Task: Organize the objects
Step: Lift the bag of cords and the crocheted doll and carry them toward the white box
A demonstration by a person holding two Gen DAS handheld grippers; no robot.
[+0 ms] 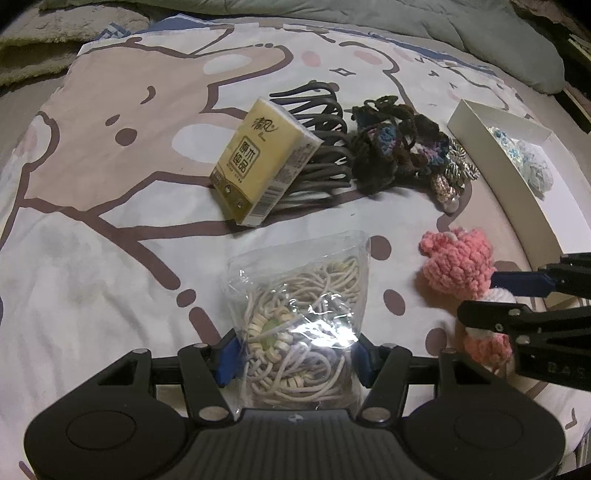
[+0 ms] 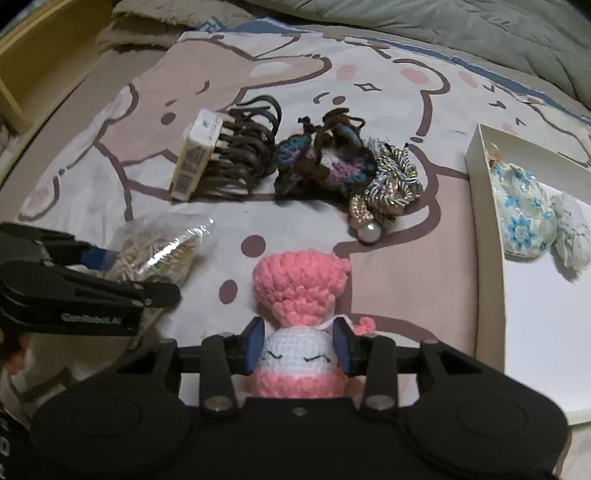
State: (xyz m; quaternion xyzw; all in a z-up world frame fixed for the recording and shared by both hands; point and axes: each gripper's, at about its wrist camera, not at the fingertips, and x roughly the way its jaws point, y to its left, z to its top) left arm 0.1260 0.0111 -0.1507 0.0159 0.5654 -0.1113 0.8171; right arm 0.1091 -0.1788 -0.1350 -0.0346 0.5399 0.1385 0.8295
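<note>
A clear bag of beige cords and beads (image 1: pixel 299 314) lies on the cartoon-print bed sheet, and my left gripper (image 1: pixel 295 362) is shut on its lower half, blue pads against both sides. The same bag (image 2: pixel 155 251) and left gripper (image 2: pixel 136 275) appear at the left of the right wrist view. A pink and white crocheted doll (image 2: pixel 299 302) lies on the sheet with its white face between the pads of my right gripper (image 2: pixel 298 345). Those jaws stand just beside the head, which keeps its round shape. The doll (image 1: pixel 458 266) and right gripper (image 1: pixel 480 295) also show at the right of the left wrist view.
Behind lie a yellow tissue pack (image 1: pixel 258 162), a brown claw clip (image 1: pixel 321 140), a dark crocheted piece (image 1: pixel 388 147) and braided cord with a pearl (image 2: pixel 391 184). A white box (image 2: pixel 484 206) on the right holds a blue-flowered pouch (image 2: pixel 521 214). A grey duvet (image 1: pixel 443 22) borders the back.
</note>
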